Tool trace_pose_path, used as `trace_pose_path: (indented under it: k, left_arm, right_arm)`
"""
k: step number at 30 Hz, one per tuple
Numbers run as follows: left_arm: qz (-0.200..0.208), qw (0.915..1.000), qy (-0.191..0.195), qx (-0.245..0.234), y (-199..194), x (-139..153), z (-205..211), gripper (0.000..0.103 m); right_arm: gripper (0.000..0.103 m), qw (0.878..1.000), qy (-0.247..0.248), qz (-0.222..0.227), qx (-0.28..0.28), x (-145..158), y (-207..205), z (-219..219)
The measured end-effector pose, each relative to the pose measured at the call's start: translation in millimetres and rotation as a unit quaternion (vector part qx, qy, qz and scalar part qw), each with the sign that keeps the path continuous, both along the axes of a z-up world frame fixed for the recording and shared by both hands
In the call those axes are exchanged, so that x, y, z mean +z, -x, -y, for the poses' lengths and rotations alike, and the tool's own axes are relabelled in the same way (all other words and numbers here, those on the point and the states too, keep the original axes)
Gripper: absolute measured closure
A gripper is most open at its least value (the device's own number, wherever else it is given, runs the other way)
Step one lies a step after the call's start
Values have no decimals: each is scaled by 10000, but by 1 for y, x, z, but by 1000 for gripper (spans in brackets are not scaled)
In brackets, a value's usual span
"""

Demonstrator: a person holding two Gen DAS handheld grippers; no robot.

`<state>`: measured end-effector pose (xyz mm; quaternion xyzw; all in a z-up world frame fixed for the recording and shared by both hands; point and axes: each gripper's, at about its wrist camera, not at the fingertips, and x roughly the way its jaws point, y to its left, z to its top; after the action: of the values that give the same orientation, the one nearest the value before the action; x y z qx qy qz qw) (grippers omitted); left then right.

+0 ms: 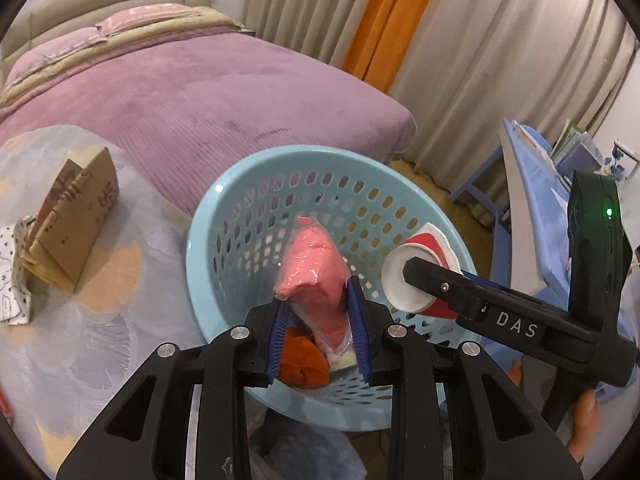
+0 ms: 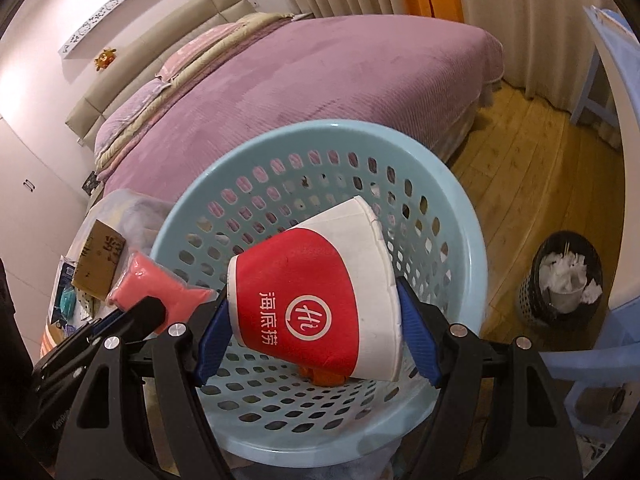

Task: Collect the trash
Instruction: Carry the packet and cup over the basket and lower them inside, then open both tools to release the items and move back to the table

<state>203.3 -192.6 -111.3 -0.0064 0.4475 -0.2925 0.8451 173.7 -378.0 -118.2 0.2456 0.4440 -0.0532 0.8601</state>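
Note:
A light blue perforated basket [image 1: 208, 240] [image 2: 464, 216] stands right below both grippers. My left gripper [image 1: 318, 320] is shut on a pink plastic packet [image 1: 312, 268] [image 2: 160, 292], held over the basket's near side. My right gripper [image 2: 314, 320] [image 1: 436, 280] is shut on a crushed red and white paper cup [image 2: 316, 288] [image 1: 420, 272], which hangs over the basket's right part. An orange piece of trash [image 1: 302, 360] [image 2: 326, 376] lies on the basket's bottom, partly hidden by the packet and the cup.
A cardboard box [image 1: 76, 220] [image 2: 98, 260] lies on a pale patterned cloth [image 1: 100, 320] to the left. A purple bed [image 1: 200, 92] stands behind. A black bin with white paper [image 2: 560, 280] stands on the wooden floor [image 2: 520, 168], a blue chair [image 1: 532, 184] to the right.

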Motion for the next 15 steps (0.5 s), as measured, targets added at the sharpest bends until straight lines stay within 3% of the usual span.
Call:
trace_pose_path:
  k: [8, 15]
  left_arm:
    - [274, 9996, -25, 76, 14, 14, -3, 55]
    - [372, 9990, 138, 198, 17, 27, -25, 51]
  right_arm:
    - [31, 9999, -33, 75, 81, 4, 2, -4]
    - [28, 9997, -68, 207, 144, 12, 6, -12]
